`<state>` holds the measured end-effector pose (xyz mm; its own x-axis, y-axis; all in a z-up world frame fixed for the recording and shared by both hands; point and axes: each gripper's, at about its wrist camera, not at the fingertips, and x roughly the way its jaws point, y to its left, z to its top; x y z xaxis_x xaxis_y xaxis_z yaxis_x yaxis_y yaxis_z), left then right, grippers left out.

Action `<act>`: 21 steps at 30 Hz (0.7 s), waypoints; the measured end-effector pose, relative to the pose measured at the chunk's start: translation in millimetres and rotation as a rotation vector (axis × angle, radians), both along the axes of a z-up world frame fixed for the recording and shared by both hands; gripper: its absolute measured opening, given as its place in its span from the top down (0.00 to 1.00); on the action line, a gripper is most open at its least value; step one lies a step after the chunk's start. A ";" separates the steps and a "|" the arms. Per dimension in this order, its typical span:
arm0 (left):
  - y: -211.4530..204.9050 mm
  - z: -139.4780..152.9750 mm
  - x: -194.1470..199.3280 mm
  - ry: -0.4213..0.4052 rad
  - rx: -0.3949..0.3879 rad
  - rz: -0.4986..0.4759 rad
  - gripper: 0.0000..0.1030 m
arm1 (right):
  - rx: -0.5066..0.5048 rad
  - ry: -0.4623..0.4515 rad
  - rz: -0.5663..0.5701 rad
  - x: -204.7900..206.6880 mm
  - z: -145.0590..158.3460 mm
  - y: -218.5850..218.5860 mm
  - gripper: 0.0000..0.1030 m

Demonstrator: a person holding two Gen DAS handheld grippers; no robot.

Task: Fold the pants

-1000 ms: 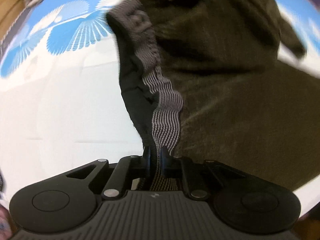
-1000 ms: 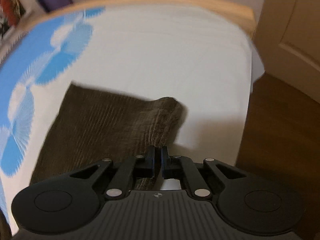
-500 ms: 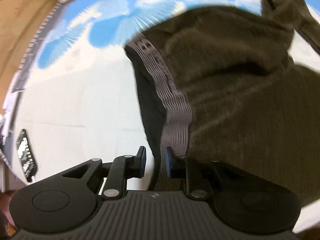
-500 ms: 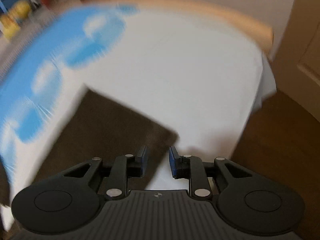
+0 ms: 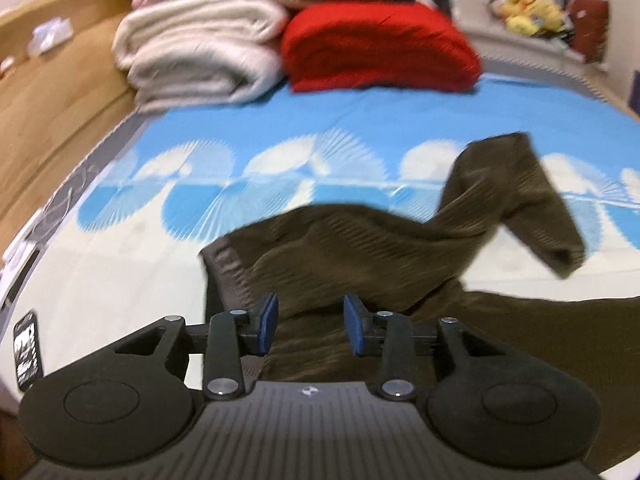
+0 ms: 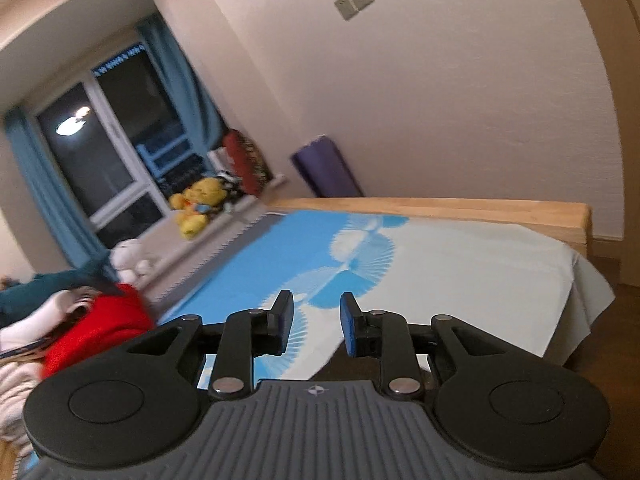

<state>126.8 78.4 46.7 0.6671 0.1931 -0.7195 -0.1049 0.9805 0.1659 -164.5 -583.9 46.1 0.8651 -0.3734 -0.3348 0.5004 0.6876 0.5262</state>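
The left gripper [image 5: 308, 322], which had pinched the waistband, was opening, its pads clear above the pants [image 5: 360, 256] lying on the bed [image 5: 120, 264]. The right gripper [image 6: 316, 322] had let go too, jaws opening on nothing, tilted up toward the window [image 6: 100, 152] at 10 o'clock.

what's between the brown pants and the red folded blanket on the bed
Only bare bedsheet, blue with white fan shapes, separates the brown pants from the red blanket. The left wrist view shows it.
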 end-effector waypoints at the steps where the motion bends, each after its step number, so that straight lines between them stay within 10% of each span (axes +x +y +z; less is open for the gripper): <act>1: -3.0 -2.8 1.8 -0.014 -0.001 -0.016 0.61 | 0.001 -0.005 0.005 -6.7 0.6 4.4 0.74; 21: -14.5 -19.9 8.9 -0.054 0.001 -0.103 0.54 | 0.009 0.008 0.115 6.5 10.6 52.5 0.71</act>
<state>135.7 63.9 26.8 0.7213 0.1219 -0.6819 -0.0121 0.9865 0.1635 -157.9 -531.4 56.7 0.8995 -0.2688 -0.3446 0.4226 0.7361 0.5288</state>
